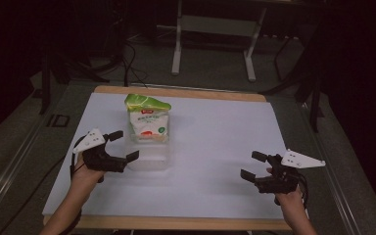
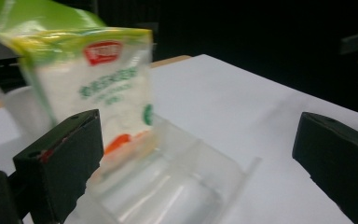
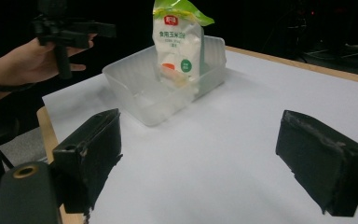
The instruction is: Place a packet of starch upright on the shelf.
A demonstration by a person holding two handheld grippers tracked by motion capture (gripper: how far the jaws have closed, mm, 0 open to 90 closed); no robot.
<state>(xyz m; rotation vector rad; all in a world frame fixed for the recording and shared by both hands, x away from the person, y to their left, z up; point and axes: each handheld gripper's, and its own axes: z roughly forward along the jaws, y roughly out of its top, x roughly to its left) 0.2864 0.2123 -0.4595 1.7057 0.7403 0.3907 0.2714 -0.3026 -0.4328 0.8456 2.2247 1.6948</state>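
A white food pouch with a green top (image 1: 148, 117) (image 2: 95, 84) (image 3: 177, 44) stands upright in the far end of a clear plastic tub (image 1: 148, 155) (image 2: 177, 186) (image 3: 135, 84) on the white table. My left gripper (image 1: 123, 145) (image 2: 196, 158) is open just left of the tub, its jaws spread by the tub's near end with nothing held. Over the table's front right, my right gripper (image 1: 253, 165) (image 3: 200, 158) is open and empty, well apart from the tub.
The white table top (image 1: 215, 142) has a wooden edge at front and back. Beyond it are a metal stand's legs (image 1: 176, 54) and cables on a grey floor. A broad bare stretch of table lies between the two grippers.
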